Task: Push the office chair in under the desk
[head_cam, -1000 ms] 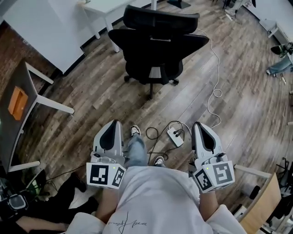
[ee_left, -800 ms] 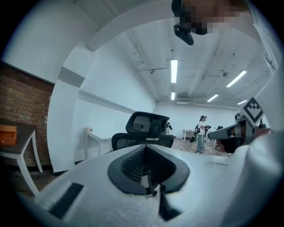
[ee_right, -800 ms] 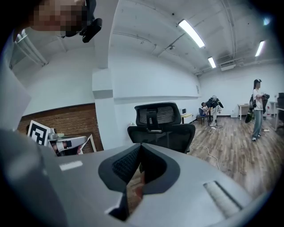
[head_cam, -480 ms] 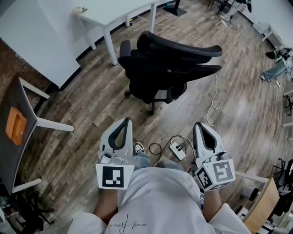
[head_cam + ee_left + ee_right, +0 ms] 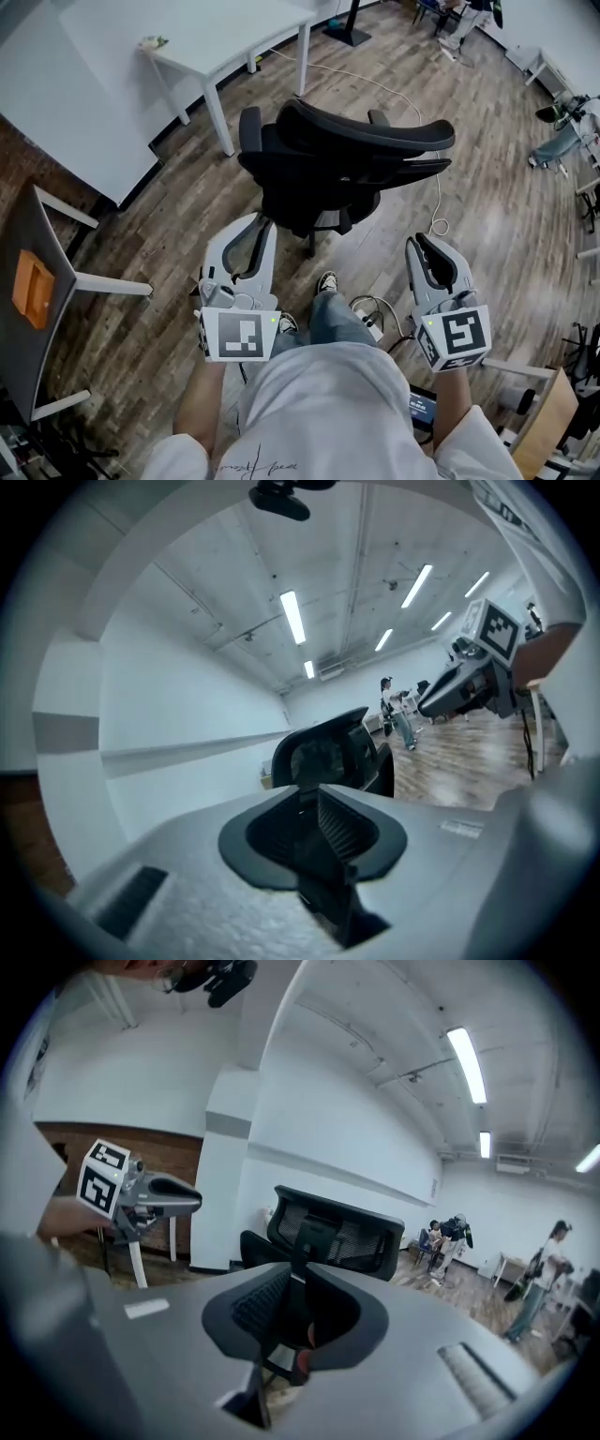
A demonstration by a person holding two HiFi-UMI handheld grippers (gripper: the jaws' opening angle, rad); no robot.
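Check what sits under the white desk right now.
Only wood floor shows between the legs of the desk; the office chair stands in front, not under it. The desk's top hides most of that space.

No legible text: only coded black-and-white square markers on cubes of grey left gripper (image 5: 254, 230) and right gripper (image 5: 428, 246); cursive print on white shirt (image 5: 323, 403) unreadable.

Dark table (image 5: 21, 236) — orange box (image 5: 32, 288), perhaps

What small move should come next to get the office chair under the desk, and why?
Probably move both claws forward onto the backrest. The left claw and right claw, whose jaws have just been opening with nothing between them, hang short of the office chair, standing outside the white desk.
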